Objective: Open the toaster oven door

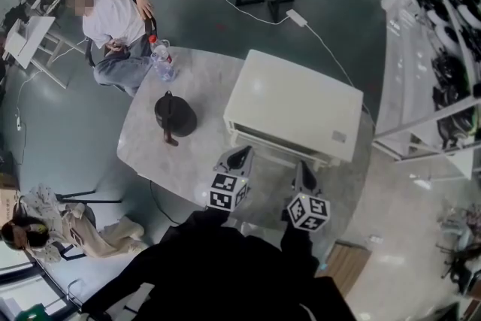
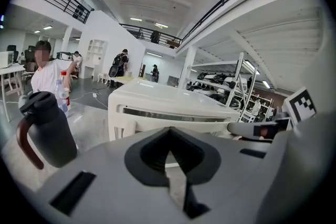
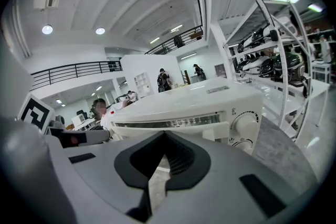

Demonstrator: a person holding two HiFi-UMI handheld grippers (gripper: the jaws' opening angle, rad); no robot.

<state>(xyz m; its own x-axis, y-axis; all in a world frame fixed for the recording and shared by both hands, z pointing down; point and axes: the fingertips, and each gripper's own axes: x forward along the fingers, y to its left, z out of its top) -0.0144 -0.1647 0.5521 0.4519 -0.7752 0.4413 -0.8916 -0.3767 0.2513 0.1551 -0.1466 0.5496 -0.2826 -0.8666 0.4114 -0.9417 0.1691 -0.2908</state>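
Head view: from above, steeply down onto table [image 1: 192,158] and toaster oven [image 1: 293,105] top. Left gripper view: low, roughly level, close on oven front, end opposite knobs [image 3: 245,124]. Right gripper view: same height, knob end. Shared across all three: oven, table.

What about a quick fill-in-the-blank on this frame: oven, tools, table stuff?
1. The door of the toaster oven is ___.
2. In the head view, the dark jug stands to the ___ of the toaster oven.
3. The left tool and the right tool point at the oven's front, and each holds ___.

Missing words: closed; left; nothing
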